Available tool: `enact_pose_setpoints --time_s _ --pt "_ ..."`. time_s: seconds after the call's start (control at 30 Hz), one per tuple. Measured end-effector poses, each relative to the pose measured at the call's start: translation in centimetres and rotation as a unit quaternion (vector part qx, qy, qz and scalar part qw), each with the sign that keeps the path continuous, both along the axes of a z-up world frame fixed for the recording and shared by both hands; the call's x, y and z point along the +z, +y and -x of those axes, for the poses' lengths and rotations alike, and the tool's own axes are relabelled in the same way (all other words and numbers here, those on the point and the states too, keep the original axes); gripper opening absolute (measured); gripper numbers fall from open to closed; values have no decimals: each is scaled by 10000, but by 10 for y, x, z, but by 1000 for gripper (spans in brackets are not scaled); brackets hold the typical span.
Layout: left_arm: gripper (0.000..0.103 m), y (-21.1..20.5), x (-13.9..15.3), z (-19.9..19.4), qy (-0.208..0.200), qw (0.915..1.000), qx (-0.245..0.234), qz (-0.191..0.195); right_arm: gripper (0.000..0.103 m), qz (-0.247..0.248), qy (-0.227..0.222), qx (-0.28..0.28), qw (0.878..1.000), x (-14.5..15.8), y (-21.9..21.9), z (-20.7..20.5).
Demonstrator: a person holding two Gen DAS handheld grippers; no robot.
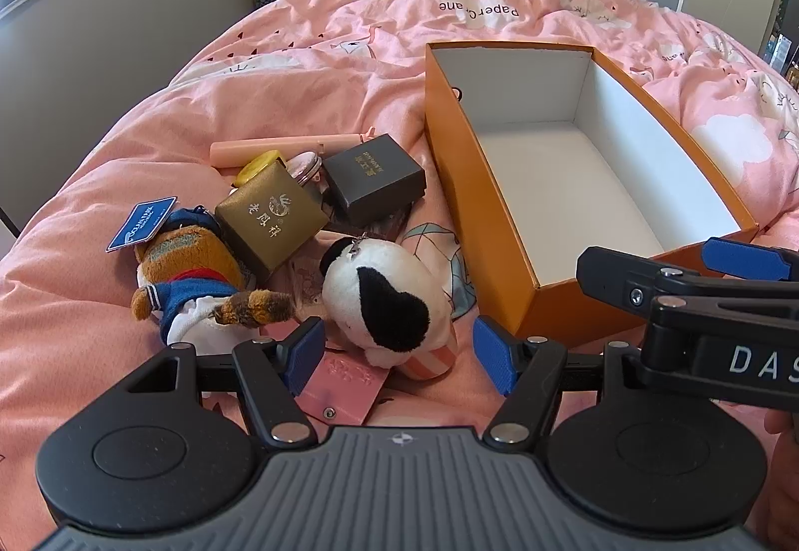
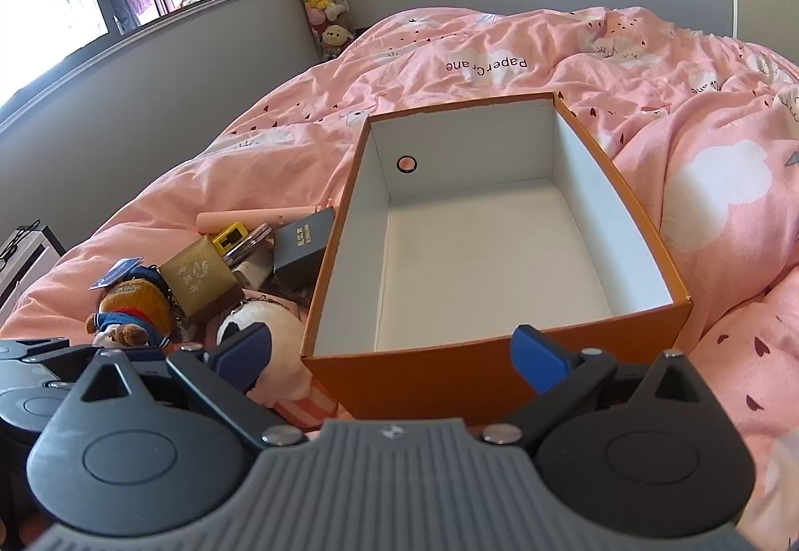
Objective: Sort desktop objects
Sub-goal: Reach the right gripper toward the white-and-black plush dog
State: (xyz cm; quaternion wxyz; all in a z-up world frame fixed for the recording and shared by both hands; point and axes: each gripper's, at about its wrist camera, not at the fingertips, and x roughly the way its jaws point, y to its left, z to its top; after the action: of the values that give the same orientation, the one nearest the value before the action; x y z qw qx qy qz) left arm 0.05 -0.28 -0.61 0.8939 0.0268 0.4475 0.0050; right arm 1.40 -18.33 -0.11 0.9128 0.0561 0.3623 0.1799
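Left tool [image 1: 399, 351] gapes over the fuzzy panda plush [image 1: 384, 296]; right tool [image 2: 399, 356], also spread, partly hides the cardboard box [image 2: 499, 376].

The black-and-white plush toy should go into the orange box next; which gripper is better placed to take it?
Left. The left gripper has open jaws right at the black-and-white plush toy; the right gripper faces the orange box.

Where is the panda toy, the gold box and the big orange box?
panda toy [image 1: 379, 296], left wrist view, white belly.
gold box [image 1: 272, 214], left wrist view, printed lid.
orange box [image 2: 479, 368], right wrist view, near outer wall.
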Motion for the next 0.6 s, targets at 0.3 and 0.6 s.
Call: enact_pose_setpoints --time_s 0.3,0.6 --pt "77 0 -1 0 39 10000 12 -8 102 29 37 8 10000 -1 1 -1" --pt "77 1 -2 0 47 10000 15 -3 102 61 64 20 10000 -2 4 -2"
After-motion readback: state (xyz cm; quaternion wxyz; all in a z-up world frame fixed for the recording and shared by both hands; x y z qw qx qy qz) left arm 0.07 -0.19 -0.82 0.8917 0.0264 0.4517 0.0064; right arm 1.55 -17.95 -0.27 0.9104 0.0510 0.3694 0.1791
